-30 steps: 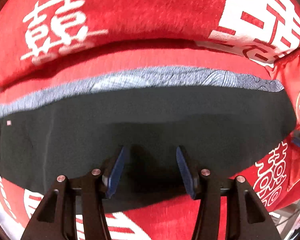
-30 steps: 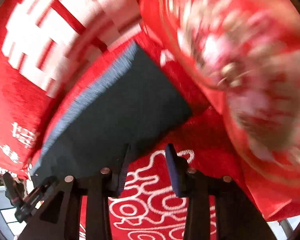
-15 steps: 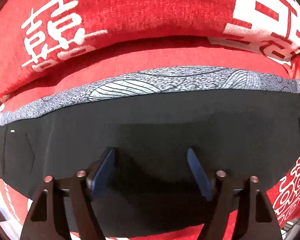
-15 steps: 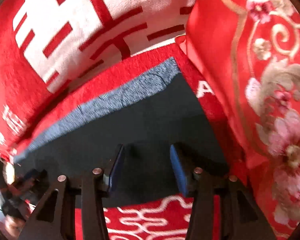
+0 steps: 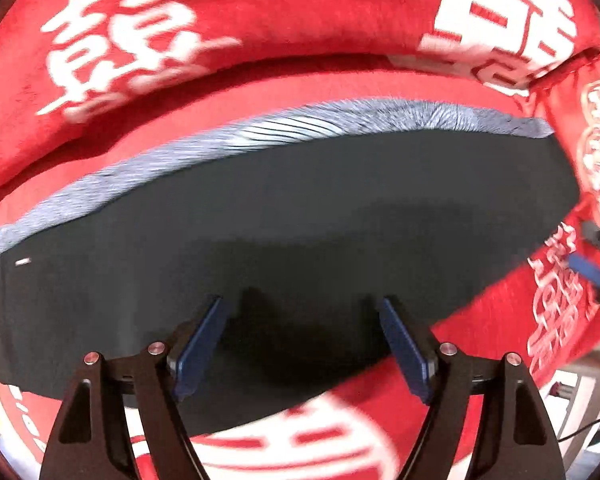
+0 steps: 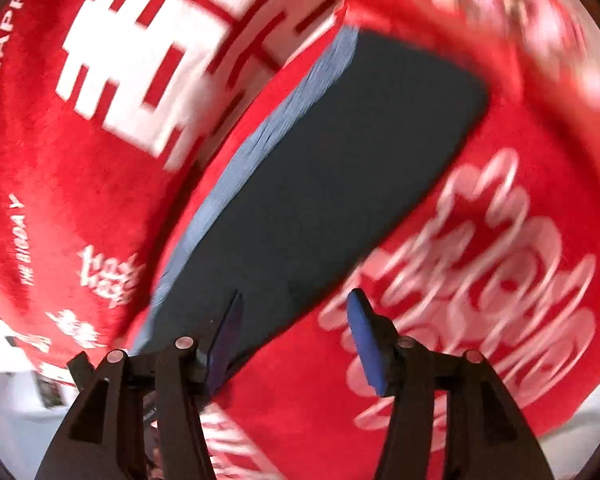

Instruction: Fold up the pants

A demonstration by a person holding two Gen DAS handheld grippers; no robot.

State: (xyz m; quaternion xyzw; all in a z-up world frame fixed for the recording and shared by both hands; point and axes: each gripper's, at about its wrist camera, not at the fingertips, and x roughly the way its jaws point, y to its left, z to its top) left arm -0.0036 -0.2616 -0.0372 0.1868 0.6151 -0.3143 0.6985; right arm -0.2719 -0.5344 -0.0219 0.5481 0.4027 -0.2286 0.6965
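The dark pants (image 5: 284,224) lie folded flat on a red blanket, with a grey patterned band (image 5: 300,128) along the far edge. My left gripper (image 5: 302,320) is open and empty, hovering over the near part of the pants. In the right wrist view the pants (image 6: 328,184) run diagonally, blurred by motion. My right gripper (image 6: 294,312) is open and empty over the pants' near edge, one finger above the cloth and the other above the blanket.
The red blanket (image 5: 260,80) with white characters covers the surface and rises in a fold behind the pants. A red flowered cushion (image 5: 596,128) sits at the right. The right gripper's blue pad (image 5: 588,270) shows at the left view's right edge.
My left gripper pulled back a little and the pants sit further away. My right gripper swung away from the pants' corner; its view is now tilted and blurred. Both stay open.
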